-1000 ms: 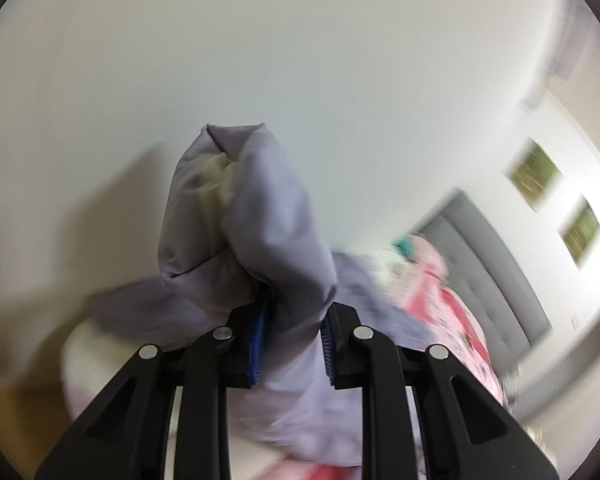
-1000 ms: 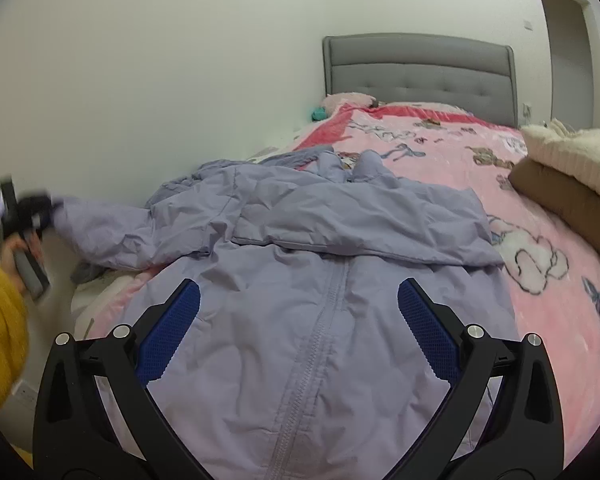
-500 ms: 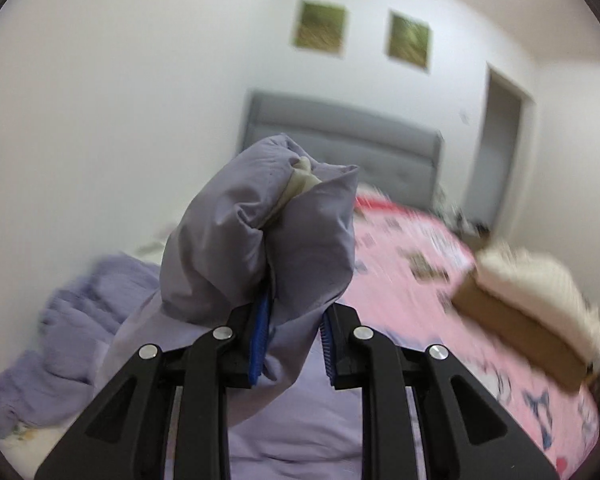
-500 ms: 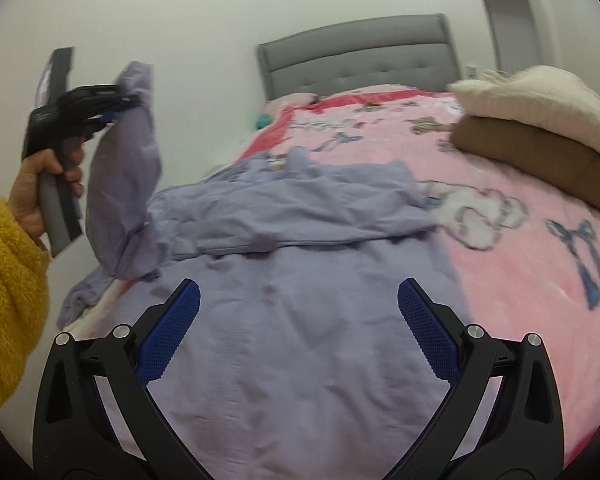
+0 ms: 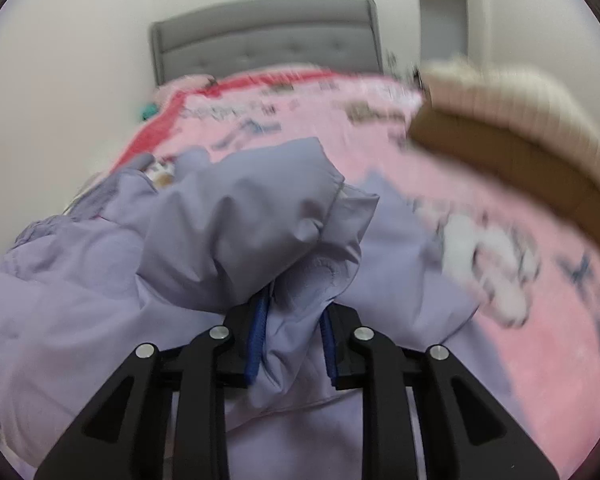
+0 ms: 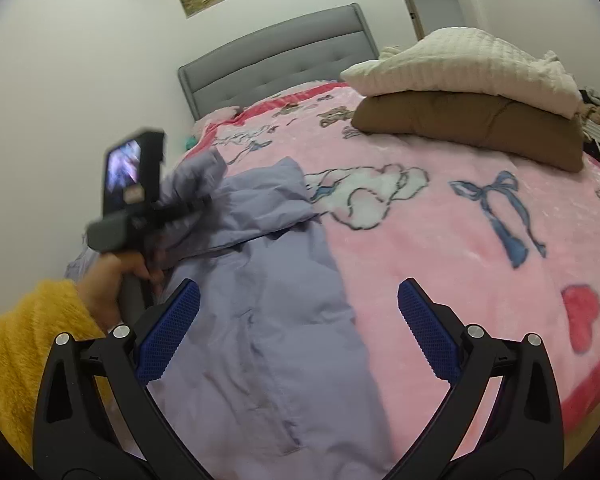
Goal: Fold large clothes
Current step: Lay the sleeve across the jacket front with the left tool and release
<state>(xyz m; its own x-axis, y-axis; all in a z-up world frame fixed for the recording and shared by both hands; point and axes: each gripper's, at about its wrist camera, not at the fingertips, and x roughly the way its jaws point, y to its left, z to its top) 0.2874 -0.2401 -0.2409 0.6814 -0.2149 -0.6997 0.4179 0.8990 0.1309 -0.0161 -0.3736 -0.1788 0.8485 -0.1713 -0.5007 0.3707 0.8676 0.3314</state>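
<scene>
Jacket (image 6: 260, 320): lilac, lightly padded and smooth, with a front zip; it lies spread on the near left part of the bed (image 6: 480, 220), body flat, upper part crumpled.
Sleeve (image 5: 260, 220): a puffy tube, creased, cuff end bunched; it is held up over the jacket's body, probably so it can be laid across the chest as the first fold.
Left gripper (image 5: 290, 344): jaws nearly shut, blue pads pinching the sleeve's cuff end; fabric bulges out above them. A hand (image 6: 116, 276) in a fuzzy yellow cuff holds its grip.
Right gripper (image 6: 300, 328): jaws spread wide and holding nothing, hanging over the jacket's right front panel and hem; likely waiting to pin or smooth the body.
Blanket (image 6: 440, 260): pink plush with bows and a heart, soft pile, covering the bed.
Stack (image 6: 468, 108): a cream waffle-knit piece on a brown padded one, folded square at the far right of the bed, well apart from the jacket; likely finished items.
Headboard (image 6: 280, 60): grey, tufted, at the far end.
</scene>
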